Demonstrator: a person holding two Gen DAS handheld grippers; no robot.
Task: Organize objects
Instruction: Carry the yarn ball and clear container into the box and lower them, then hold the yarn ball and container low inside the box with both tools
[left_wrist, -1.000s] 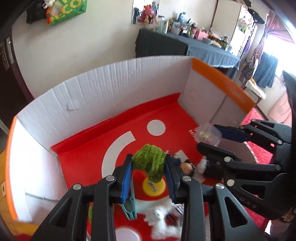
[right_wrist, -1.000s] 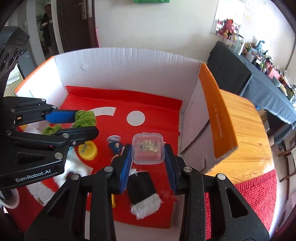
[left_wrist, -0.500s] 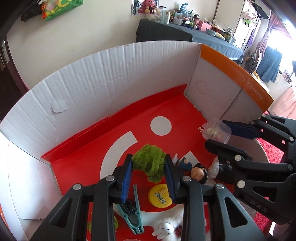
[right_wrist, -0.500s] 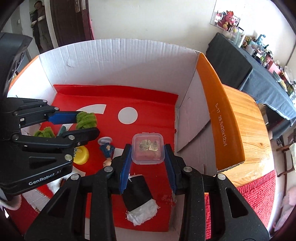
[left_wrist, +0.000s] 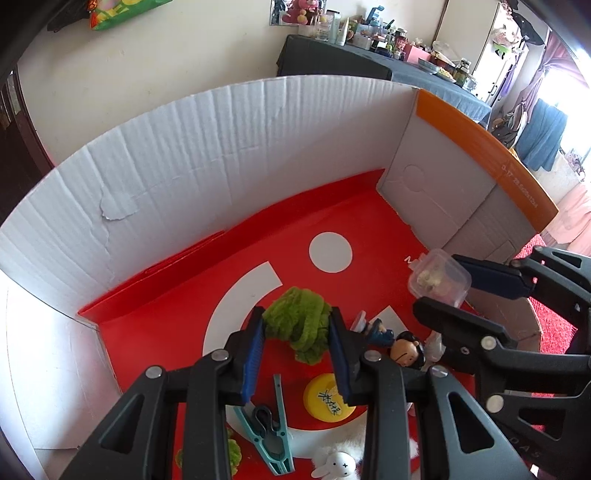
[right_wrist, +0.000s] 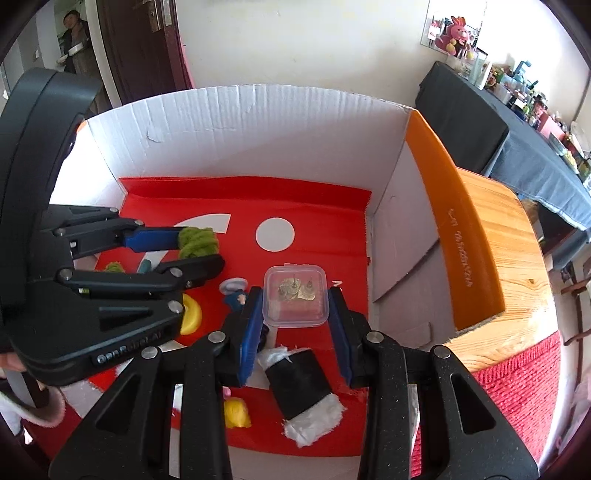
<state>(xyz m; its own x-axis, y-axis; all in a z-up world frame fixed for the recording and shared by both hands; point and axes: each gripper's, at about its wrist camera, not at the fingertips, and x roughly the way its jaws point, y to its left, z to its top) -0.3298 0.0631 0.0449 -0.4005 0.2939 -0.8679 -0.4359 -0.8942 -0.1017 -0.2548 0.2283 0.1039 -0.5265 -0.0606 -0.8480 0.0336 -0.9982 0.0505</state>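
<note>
Two grips now: my left gripper (left_wrist: 297, 334) clamps the green fuzzy bundle (left_wrist: 299, 326), my right gripper (right_wrist: 295, 314) clamps the clear lidded container (right_wrist: 295, 295), both above the red floor of the cardboard box (left_wrist: 221, 140) | do well: lower each over bare floor, away from the small figure (left_wrist: 404, 350) and yellow cap (left_wrist: 327, 398), release only when low | unclear: what is inside the container; the box front is cut off.

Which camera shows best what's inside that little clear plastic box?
The right wrist view: the clear box faces its camera, lid up, between the right gripper pads, small gold pieces visible. The left wrist view shows it sideways, contents blurry.
</note>
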